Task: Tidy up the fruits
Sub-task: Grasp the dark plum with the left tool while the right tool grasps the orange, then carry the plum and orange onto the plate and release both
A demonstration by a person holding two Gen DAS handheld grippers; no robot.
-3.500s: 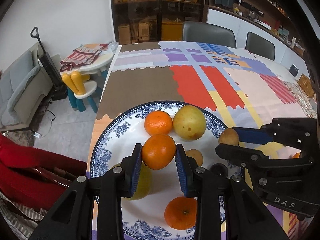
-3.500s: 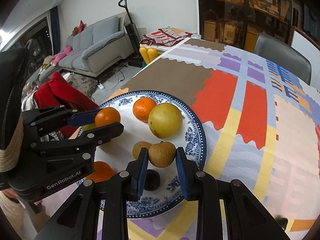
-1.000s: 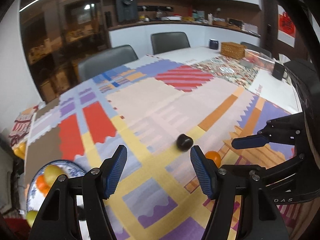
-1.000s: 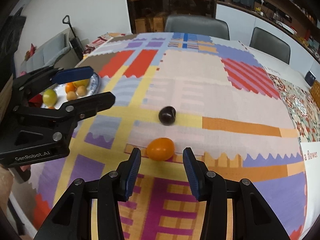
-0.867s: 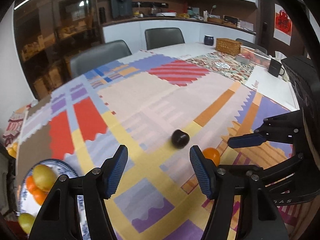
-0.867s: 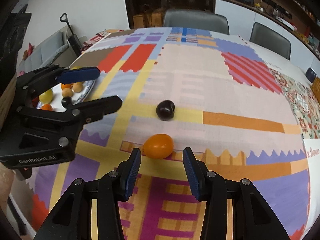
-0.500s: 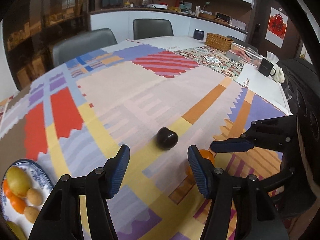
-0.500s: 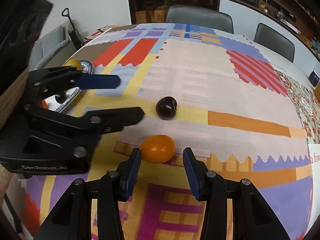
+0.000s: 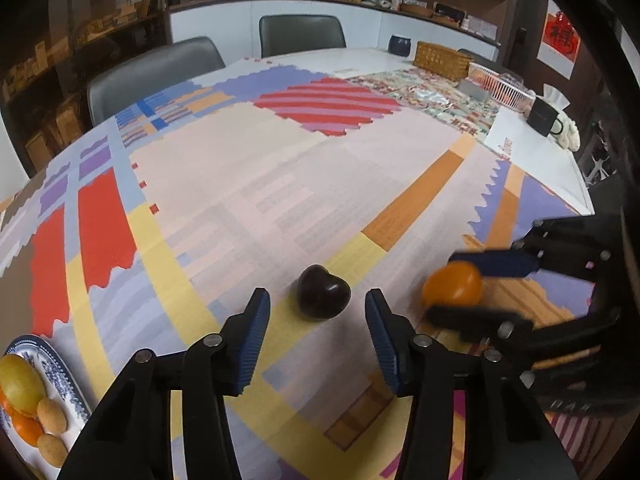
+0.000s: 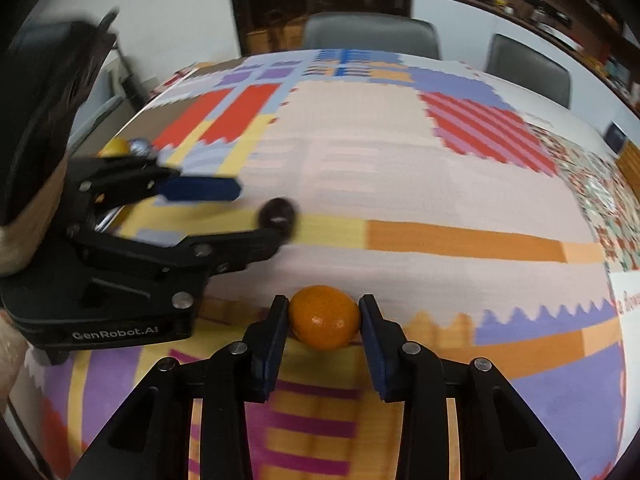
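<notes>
Your right hand-held gripper [image 10: 324,322] pinches the orange fruit [image 10: 324,322] — the left hand-held gripper [image 9: 316,322] gapes around the dark plum [image 9: 323,298], so close, then carry both to the plate [image 9: 60,368].

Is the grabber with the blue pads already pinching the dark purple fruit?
No, the left gripper is wide open, and the dark purple round fruit sits untouched on the colourful patchwork tablecloth just ahead of its fingertips.

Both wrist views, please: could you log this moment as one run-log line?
left gripper: open, straddling dark fruit | right gripper: shut on orange fruit | plate: holds other fruits
</notes>
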